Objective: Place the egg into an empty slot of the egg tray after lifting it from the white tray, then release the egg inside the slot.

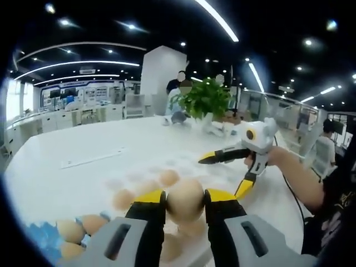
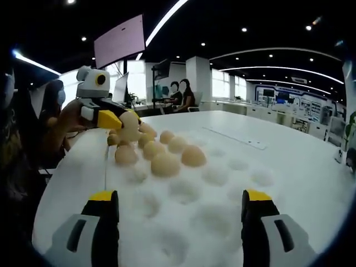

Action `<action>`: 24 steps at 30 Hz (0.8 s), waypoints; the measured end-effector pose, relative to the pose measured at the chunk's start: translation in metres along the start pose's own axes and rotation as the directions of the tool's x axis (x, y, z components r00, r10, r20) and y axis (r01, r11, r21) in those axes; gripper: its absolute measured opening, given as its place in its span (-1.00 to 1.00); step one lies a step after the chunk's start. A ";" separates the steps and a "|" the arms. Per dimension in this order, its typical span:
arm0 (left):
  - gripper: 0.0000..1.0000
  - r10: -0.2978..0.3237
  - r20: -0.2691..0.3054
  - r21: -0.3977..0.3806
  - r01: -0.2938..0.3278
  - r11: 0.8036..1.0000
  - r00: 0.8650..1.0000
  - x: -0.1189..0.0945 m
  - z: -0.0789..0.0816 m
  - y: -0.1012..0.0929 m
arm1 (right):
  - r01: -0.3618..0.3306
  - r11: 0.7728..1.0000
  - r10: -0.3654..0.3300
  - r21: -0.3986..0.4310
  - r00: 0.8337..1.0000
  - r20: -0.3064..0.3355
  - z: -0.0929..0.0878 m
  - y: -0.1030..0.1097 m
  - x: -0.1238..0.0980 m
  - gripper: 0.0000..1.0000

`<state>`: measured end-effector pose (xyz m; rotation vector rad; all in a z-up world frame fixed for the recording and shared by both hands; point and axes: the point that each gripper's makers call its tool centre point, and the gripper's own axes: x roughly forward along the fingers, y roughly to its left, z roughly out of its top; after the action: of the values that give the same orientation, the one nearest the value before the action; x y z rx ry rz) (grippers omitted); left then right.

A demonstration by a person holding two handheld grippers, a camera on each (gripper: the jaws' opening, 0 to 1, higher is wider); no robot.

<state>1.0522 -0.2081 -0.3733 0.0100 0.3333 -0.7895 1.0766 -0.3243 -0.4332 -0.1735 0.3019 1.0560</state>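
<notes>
My left gripper [image 1: 185,196] is shut on a tan egg [image 1: 185,204], held just above the white egg tray [image 1: 139,179]. Several eggs [image 1: 168,177] sit in the tray's slots, and a few more eggs [image 1: 71,230] lie at the lower left beside something blue. My right gripper [image 1: 221,178] comes in from the right, open and empty, above the tray's far side. In the right gripper view my right gripper [image 2: 181,203] stands wide open over empty slots of the egg tray [image 2: 222,222]. Farther off, the left gripper [image 2: 114,118] holds the egg [image 2: 130,127] beyond a cluster of eggs [image 2: 166,164].
The tray lies on a wide white table [image 1: 72,139] with a flat white strip [image 1: 92,158] on it. A potted plant [image 1: 204,97] stands at the far edge. A person's forearm [image 1: 295,178] holds the right gripper. People sit in the background, near a monitor [image 2: 119,41].
</notes>
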 end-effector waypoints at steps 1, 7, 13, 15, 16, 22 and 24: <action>-0.45 0.004 0.000 -0.002 -0.004 1.000 1.000 -0.001 0.000 0.002 | 0.000 1.000 0.000 0.000 1.000 0.001 0.000 0.000 0.000 0.90; -0.45 0.030 0.011 -0.018 -0.030 0.999 0.999 -0.012 -0.001 0.013 | -0.001 1.000 0.001 0.000 1.000 0.005 0.000 0.000 0.000 0.90; -0.46 0.054 0.022 -0.031 -0.054 0.998 0.998 -0.024 -0.002 0.023 | -0.001 1.000 0.001 0.001 1.000 0.009 0.000 0.000 0.001 0.90; -0.46 0.062 0.021 -0.034 -0.061 0.998 0.998 -0.027 -0.004 0.027 | -0.001 1.000 0.001 0.000 1.000 0.010 0.000 0.001 0.001 0.90; -0.46 0.068 0.023 -0.039 -0.067 0.997 0.997 -0.029 -0.005 0.029 | -0.001 1.000 0.001 0.000 1.000 0.010 0.000 0.001 0.001 0.90; -0.46 0.085 0.064 -0.078 -0.080 0.994 0.994 -0.037 -0.003 0.038 | -0.003 1.000 0.003 0.000 1.000 0.015 0.000 0.001 0.001 0.90; -0.46 0.095 0.069 -0.086 -0.089 0.992 0.993 -0.040 -0.004 0.041 | -0.002 1.000 0.002 -0.001 1.000 0.013 0.000 0.001 0.001 0.90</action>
<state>1.0535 -0.1502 -0.3698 -0.0801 0.2943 -0.6824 1.0763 -0.3231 -0.4330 -0.1670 0.2896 1.0584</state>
